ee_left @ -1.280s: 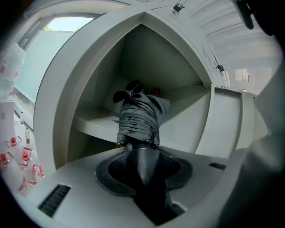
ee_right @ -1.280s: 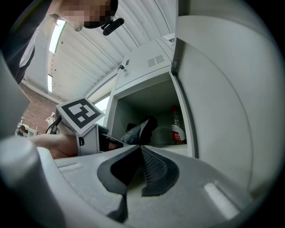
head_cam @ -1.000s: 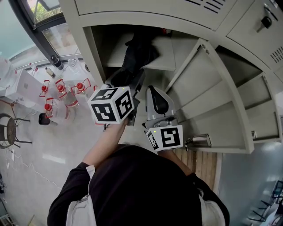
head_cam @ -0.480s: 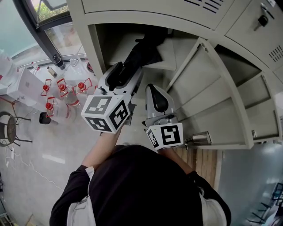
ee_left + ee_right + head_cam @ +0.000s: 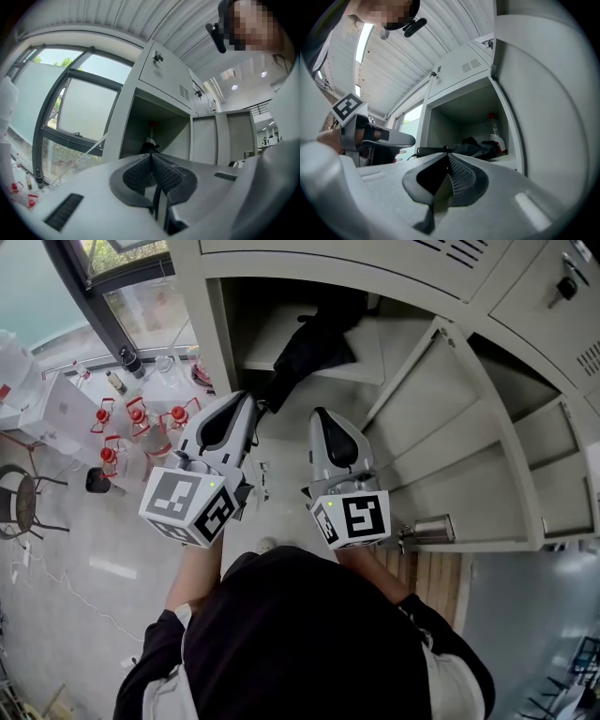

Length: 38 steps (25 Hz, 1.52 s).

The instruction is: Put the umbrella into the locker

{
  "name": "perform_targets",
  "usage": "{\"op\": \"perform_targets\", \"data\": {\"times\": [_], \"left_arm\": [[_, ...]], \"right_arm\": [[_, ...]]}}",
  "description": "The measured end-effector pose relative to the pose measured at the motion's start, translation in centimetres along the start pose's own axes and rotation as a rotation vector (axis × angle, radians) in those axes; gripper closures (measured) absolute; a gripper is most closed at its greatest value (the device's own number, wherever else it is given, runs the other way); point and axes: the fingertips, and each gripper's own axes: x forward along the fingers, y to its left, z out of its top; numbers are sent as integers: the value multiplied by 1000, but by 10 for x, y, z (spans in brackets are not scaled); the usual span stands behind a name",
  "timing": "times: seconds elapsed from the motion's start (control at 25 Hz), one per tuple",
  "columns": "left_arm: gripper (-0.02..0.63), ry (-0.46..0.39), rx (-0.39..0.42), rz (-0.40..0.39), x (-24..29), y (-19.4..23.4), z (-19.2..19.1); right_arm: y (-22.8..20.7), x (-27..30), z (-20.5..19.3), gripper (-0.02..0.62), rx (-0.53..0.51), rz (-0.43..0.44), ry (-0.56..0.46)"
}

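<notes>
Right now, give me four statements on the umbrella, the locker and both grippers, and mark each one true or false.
1. The umbrella lies on the shelf inside the locker. True.
2. The left gripper holds the umbrella. False: its jaws have just closed, with nothing between them.
3. The locker door is shut. False: it stands open.
4. The right gripper has its jaws together and holds nothing. True.

In the head view the far end of the umbrella (image 5: 309, 343) is lost in the dark back of the locker (image 5: 214, 334), whose top is cut off by the picture's edge. In the left gripper view the fingers (image 5: 137, 173) cover all but a small dark bit of the umbrella. The red speck (image 5: 153, 124) above it is too small to tell.
</notes>
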Motion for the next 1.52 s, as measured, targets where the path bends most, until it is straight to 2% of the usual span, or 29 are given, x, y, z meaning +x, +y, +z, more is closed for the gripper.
{"op": "perform_targets", "data": {"times": [0.12,0.2,0.32,0.48,0.72,1.0,1.24,1.52], "left_arm": [[589,75,48,-19,0,5,-16],[589,105,41,-53,4,2,-26],[589,109,9,-114,7,-13,-31],[589,107,34,-163,16,-39,-35],[589,95,57,-172,36,-61,-39],[589,95,146,-211,30,-81,-37],[589,127,152,-243,42,-88,-50],[589,129,149,-220,77,-77,-52]], "right_arm": [[5,0,-1,592,2,8,0],[7,-1,-1,592,2,8,2],[5,-6,-1,592,1,-4,3],[-1,-11,0,592,-3,-30,4],[-3,-20,1,592,-13,-51,4],[-8,-24,1,592,-25,-71,6],[-13,-23,1,592,-37,-79,6],[-16,-17,-4,592,-41,-71,20]]}}
